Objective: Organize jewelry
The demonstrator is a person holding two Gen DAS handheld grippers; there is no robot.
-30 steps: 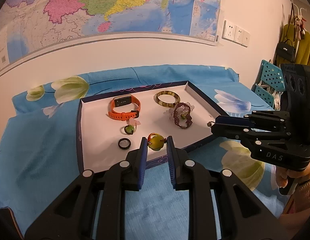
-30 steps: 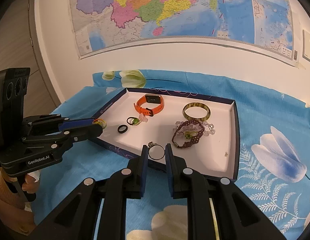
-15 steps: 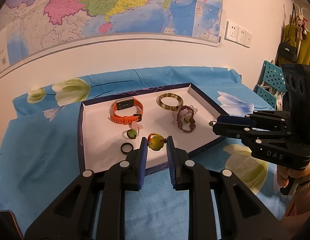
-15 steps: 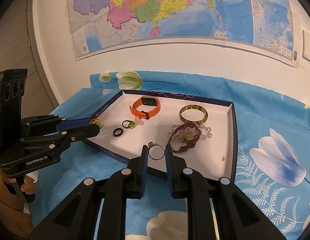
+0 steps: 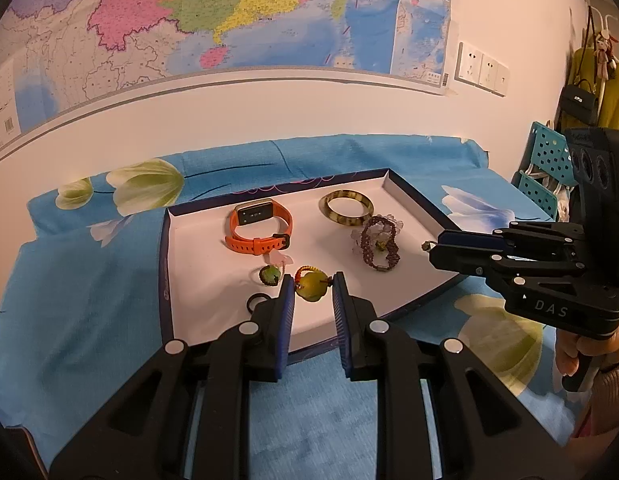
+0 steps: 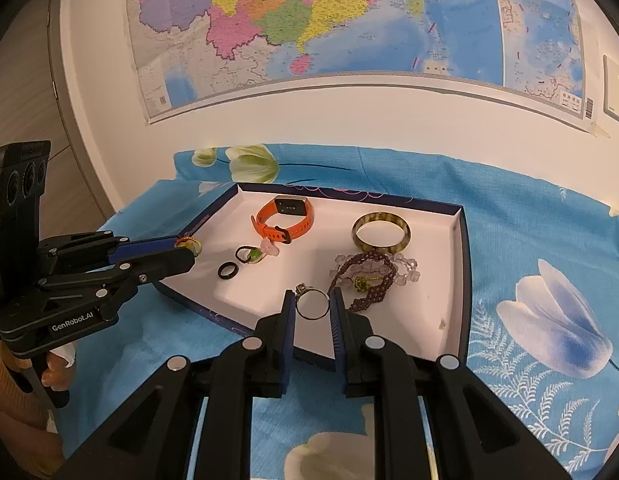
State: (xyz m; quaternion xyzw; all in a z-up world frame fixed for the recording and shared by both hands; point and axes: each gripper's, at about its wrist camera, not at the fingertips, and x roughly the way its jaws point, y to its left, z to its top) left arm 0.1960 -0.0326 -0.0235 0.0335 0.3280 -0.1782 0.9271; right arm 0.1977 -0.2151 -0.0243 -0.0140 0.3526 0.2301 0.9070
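My left gripper (image 5: pixel 312 293) is shut on a green-stone ring (image 5: pixel 310 286) with a red-orange band, held over the near edge of the white tray (image 5: pixel 165 280). In the right wrist view the left gripper (image 6: pixel 191 250) shows with the ring (image 6: pixel 188 243) at its tip. My right gripper (image 6: pixel 312 306) is shut on a thin silver ring (image 6: pixel 312 305) above the tray's near side (image 6: pixel 463 280). In the tray lie an orange watch (image 5: pixel 261 228), an amber bangle (image 5: pixel 346 207), a purple beaded bracelet (image 5: pixel 379 242), a small green ring (image 5: pixel 269 274) and a black ring (image 6: pixel 228 270).
The tray rests on a blue flowered cloth (image 5: pixel 89 300) against a white wall with a map (image 5: pixel 229 20). The right gripper (image 5: pixel 431 246) reaches in from the right, held by a hand (image 5: pixel 577 352). Teal racks (image 5: pixel 545 176) and hanging bags stand at the far right.
Both grippers keep their grip and stay almost in place; the views have only drifted slightly relative to the tray.
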